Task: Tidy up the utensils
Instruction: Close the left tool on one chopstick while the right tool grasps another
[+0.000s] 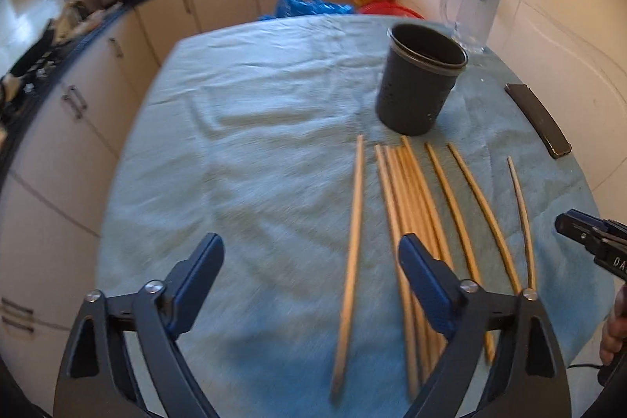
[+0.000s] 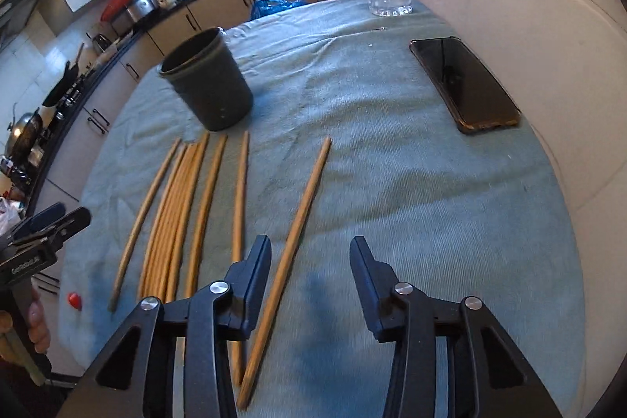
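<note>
A: Item: pale wooden chopsticks (image 2: 188,206), in a row on my teal-clothed worktop (image 2: 392,183), long axes toward the dark cylindrical holder (image 2: 207,81)

B: Tools? My right tool (image 2: 309,261), jaws apart and empty, straddles the outermost stick (image 2: 290,245); left tool (image 1: 311,257) likewise apart, beside the leftmost

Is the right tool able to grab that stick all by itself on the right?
Probably yes. The right tool is open just above the lone stick, which lies apart from the others on the cloth, nothing covering it.
</note>
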